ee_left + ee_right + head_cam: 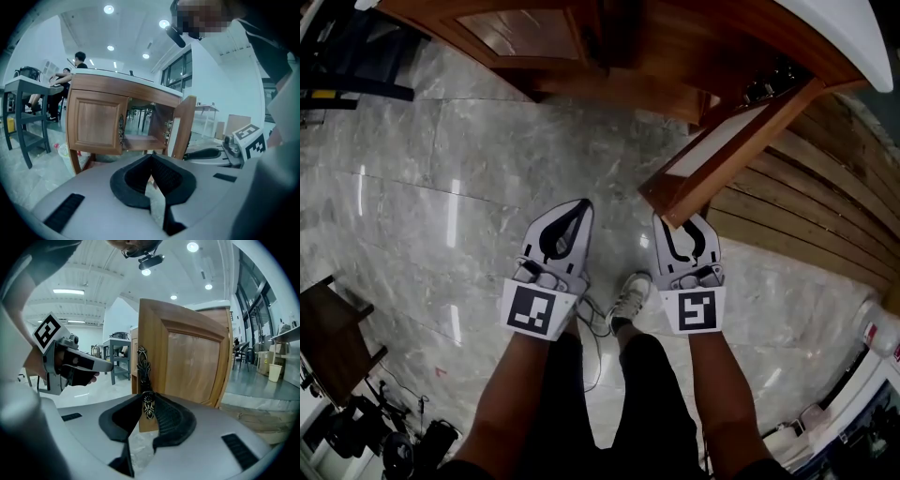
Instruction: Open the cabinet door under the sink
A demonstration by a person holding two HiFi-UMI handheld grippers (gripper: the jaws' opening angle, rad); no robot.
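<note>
At the free edge of the open cabinet door point(192, 357), the right gripper point(148, 401) has its jaws clamped nearly together on the door's ornate metal handle point(142, 364). The door stands swung out from the wooden sink cabinet point(122, 86), whose second door point(96, 122) lies shut. Just left of the open door, the left gripper point(152, 157) hangs over the marble floor point(441, 169), its 2 jaws pressed together on nothing.
</note>
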